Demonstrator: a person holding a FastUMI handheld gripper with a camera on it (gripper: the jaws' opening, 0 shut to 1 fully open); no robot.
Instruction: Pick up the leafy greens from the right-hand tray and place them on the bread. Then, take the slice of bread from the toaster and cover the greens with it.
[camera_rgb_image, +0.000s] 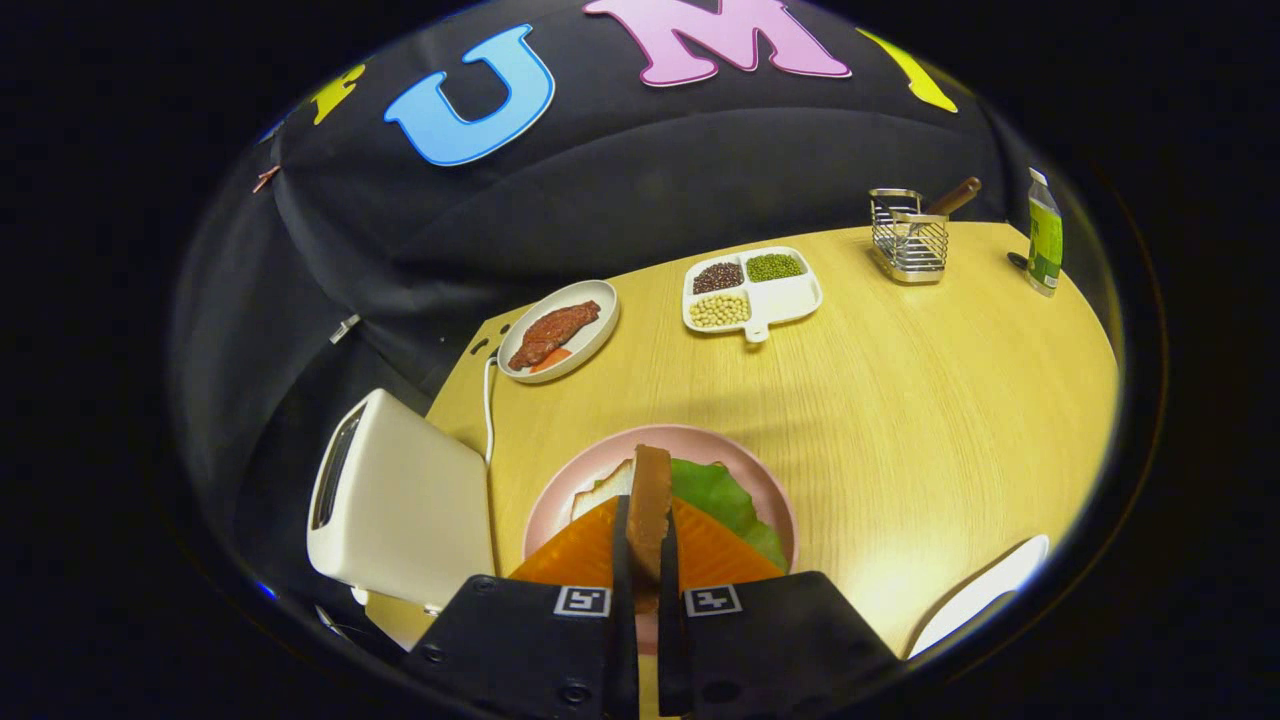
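Observation:
My gripper (640, 545) is shut on a slice of toasted bread (650, 500), held edge-on between the two orange fingers (585, 555). It hangs over a pink plate (700, 440). On that plate lies a pale slice of bread (605, 490) with green leafy greens (720, 495) on top, partly hidden by the fingers. The white toaster (395, 500) stands just left of the plate, its slot facing up and dark.
A white oval dish with meat (557, 330) sits beyond the toaster. A divided white tray of beans (752, 288), a metal rack (910, 240) and a green bottle (1044, 240) stand farther back. A white tray's rim (985, 590) lies at the near right on the wooden table (930, 420).

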